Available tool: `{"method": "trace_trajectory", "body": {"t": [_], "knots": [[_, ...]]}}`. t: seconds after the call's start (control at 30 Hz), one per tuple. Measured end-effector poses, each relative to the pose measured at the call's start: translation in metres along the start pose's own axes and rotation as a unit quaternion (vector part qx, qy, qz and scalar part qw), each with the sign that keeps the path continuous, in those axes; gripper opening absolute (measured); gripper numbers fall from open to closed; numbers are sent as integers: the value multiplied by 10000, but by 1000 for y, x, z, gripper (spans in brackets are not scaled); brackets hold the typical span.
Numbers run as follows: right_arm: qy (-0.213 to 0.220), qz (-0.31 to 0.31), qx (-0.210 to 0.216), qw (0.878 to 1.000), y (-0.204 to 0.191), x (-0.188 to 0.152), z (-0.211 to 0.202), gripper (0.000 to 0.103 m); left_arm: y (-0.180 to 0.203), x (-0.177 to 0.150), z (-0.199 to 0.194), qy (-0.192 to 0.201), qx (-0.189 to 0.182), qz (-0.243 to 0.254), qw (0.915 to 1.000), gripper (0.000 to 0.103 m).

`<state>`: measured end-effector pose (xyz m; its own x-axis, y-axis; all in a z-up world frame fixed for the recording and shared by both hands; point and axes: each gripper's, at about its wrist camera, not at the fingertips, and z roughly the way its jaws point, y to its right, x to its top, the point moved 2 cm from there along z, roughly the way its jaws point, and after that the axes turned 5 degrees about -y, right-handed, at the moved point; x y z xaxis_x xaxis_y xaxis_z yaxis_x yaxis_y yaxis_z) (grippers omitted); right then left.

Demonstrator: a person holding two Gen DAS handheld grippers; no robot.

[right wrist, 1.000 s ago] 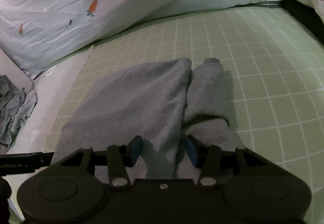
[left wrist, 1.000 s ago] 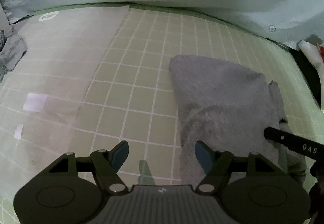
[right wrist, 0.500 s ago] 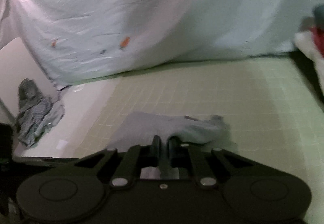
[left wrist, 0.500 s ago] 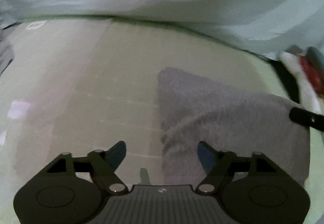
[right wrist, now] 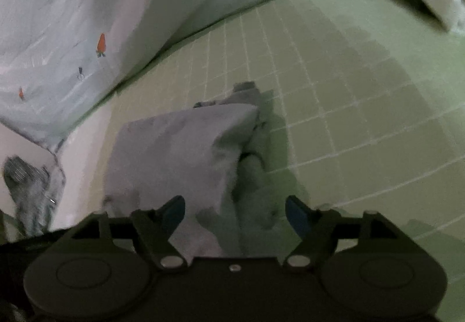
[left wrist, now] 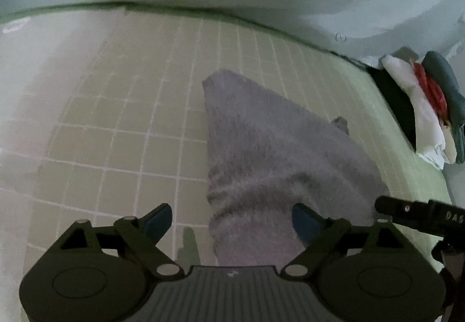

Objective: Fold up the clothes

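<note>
Both the left gripper (left wrist: 231, 220) and the right gripper (right wrist: 235, 211) are spread wide with nothing held. The grey garment (left wrist: 279, 153) lies bunched just ahead between the fingertips on the gridded mat (left wrist: 122, 124). A flat fold is judged best served if its near edge is pinched at both corners.

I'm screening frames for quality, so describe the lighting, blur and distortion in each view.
Left wrist view: dim, fisheye-bent grid lines on the green checked mat, soft blur at the far edge; the folded grey fleece garment is fairly sharp, and the open left claw is crisp. Right wrist view: darker, blotchy, smeared grid; the open right claw casts shadow on the garment.
</note>
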<state>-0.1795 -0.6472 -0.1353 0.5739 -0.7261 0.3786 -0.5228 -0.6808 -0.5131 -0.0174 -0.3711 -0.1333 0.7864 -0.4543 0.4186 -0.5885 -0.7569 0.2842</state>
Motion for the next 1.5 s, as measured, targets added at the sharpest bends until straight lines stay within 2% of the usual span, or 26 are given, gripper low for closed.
{"method": "trace_trajectory", "body": {"t": [0.23,0.27,0.3,0.37,0.4,0.5,0.6,0.73,0.87,1.03,1.1,1.2,1.3,1.4,1.5], "knots": [[13,384,-264,9989,-17,-11,21,83,-6,11,23,-274,-569,458,9969,94],[15,439,-302,9986,-19,-13,24,77,-9,13,26,-340,-720,406,9960,94],[17,494,-340,9982,-21,-14,28,55,-12,14,28,-401,-883,327,9948,92],[32,774,-217,9968,-20,-18,29,30,-16,14,32,-503,-1282,159,9903,72],[116,977,-167,9950,-19,-20,27,27,-17,13,32,-535,-1541,72,9866,52],[413,1326,-101,9903,-24,-27,13,22,-15,17,23,-494,-1959,184,9792,27],[697,1391,8,9878,-38,-30,-9,21,-8,22,10,-406,-2305,374,9715,23],[1132,943,-255,9888,-60,-27,-52,21,19,29,-12,-167,-2735,683,9593,23],[1641,802,-472,9820,-57,-22,-99,21,67,30,-27,-60,-3049,971,9474,23],[2195,865,-454,9707,-20,-15,-161,21,142,27,-47,179,-3217,1239,9385,23],[2354,598,-424,9691,-1,3,-186,21,175,24,-54,340,-3207,1375,9365,23],[2588,197,-377,9650,27,28,-223,21,235,21,-63,794,-3112,1658,9324,23],[2817,-205,-329,9587,55,53,-260,21,291,24,-69,1158,-3119,1629,9288,23],[3054,-577,-294,9500,84,84,-295,21,347,34,-70,1577,-3162,1740,9192,23],[3294,-748,-245,9409,111,125,-326,21,397,52,-72,1785,-3095,1671,9189,23]]}}
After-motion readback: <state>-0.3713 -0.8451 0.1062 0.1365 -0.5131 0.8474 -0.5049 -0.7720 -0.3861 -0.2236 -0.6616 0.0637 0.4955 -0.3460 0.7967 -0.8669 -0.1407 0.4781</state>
